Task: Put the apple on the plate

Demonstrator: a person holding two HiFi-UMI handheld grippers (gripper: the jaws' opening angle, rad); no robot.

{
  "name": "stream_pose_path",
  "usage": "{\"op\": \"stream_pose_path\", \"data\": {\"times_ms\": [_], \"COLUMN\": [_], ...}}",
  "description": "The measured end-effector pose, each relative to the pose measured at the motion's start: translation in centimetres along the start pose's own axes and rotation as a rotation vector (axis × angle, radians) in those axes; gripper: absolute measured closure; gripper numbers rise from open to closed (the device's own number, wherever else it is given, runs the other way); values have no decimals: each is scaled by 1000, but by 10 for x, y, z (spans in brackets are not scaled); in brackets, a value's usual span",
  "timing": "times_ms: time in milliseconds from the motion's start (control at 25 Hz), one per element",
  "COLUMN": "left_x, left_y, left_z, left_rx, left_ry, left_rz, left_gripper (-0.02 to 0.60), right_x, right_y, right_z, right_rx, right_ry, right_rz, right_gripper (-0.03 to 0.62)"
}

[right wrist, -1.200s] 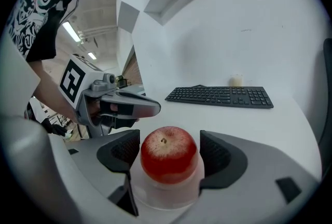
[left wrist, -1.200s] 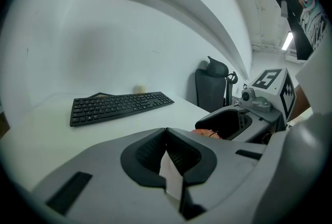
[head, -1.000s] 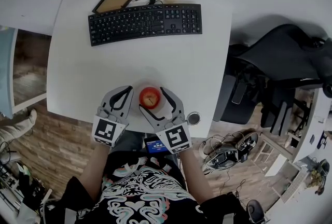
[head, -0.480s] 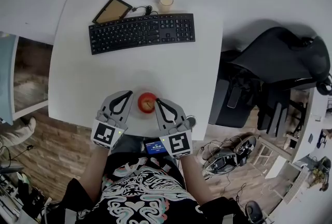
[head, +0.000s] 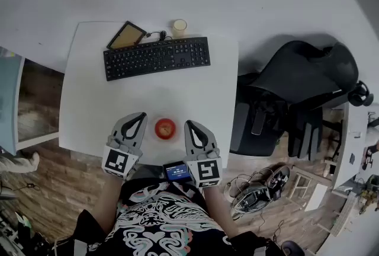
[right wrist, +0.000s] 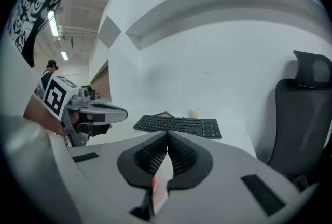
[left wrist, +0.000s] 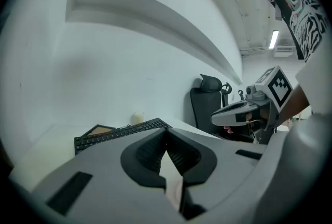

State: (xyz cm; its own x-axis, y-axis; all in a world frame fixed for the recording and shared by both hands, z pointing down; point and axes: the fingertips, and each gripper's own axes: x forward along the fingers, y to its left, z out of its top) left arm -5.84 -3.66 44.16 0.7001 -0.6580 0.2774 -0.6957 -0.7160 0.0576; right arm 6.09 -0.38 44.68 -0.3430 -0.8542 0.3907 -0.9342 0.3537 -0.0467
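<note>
Apple [head: 165, 128] rests between left tongs [head: 141, 116] and right tongs [head: 189, 125], touching neither; both are closed, empty.

The apple [head: 165, 128] is sitting on the plate [head: 154, 134] at the near edge of the table [head: 112, 92], with the left gripper [head: 141, 115] lying just left of it and the right gripper [head: 188, 124] just right. The keyboard [head: 157, 57] is lying far across the table, the cup [head: 179, 27] standing behind it. The chair [head: 296, 86] is standing right of the table.
</note>
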Motion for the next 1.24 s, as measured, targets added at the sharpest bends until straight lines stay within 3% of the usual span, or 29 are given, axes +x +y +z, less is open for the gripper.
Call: {"op": "stream_pose_path", "data": {"times_ms": [200,320,480,720,1000,1240], "left_x": [-7,-19,-21,-23,-20,-15], "left_y": [9,15,16,12,8,11], "left_z": [26,29,46,47,49,43], "left_rx": [-7,35,43,81,59,72], "left_ry": [-68,-47,-100,-63,-91,-51], "left_rz": [37,46,65,46,37,24], "left_gripper": [569,569,569,569,569,569], "right_x": [-11,-18,-22,-25,-26,-20], "right_y": [-16,-8,-5,6,7,2], "right_z": [23,38,43,47,42,38], "right_rx": [-23,-36,-42,-46,-48,-41], "right_ry": [-24,-48,-67,-73,-63,-58], "right_rz": [-64,-70,-72,-49,-42,-44], "right_gripper": [566,566,566,566,566,566]}}
